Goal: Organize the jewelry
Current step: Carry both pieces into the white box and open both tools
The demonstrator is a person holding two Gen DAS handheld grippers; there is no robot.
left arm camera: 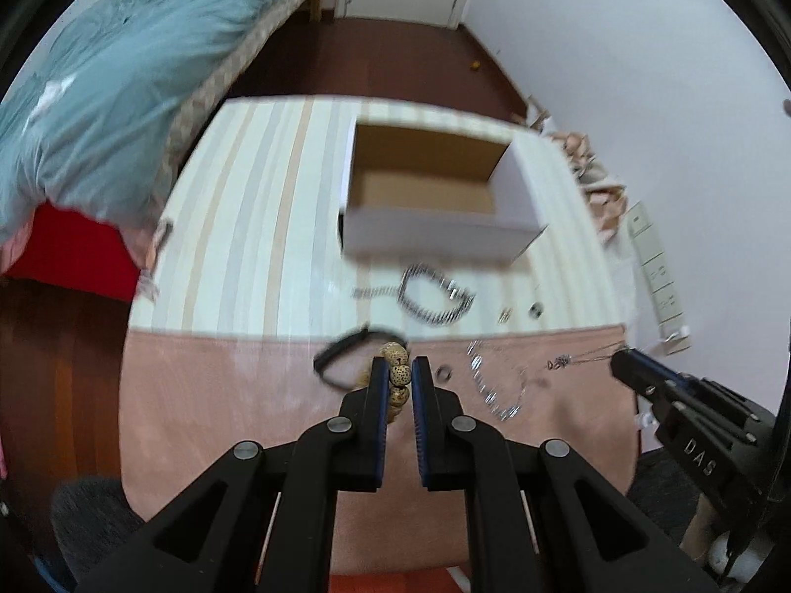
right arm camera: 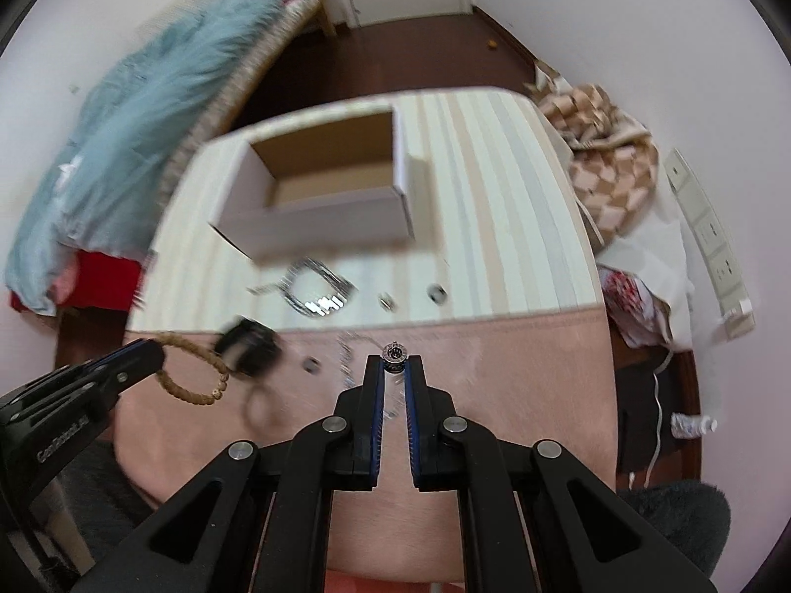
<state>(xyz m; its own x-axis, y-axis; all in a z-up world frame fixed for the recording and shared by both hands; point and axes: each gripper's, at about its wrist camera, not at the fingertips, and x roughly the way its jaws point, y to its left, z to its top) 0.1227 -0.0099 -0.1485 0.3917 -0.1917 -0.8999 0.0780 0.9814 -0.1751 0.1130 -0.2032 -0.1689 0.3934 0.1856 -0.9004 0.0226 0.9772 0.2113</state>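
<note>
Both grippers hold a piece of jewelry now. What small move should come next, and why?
Probably carry both pieces forward over the open cardboard box. The left gripper is shut on the wooden bead bracelet and the right gripper on a small silver charm, and the box looks empty. The silver chain lies between, so pass above it.

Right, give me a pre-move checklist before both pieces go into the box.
1. Left gripper shut on the beaded bracelet: ok.
2. Right gripper shut on the small charm: ok, though it sits right at the tips.
3. Chain trailing from the charm: cannot tell, the frames are blurred.
4. Cardboard box open, nothing visible inside: ok.
5. Way to the box passes over the silver bracelet lying in front of it: not ok if carried low.
6. Both held pieces off the table: cannot tell.
</note>
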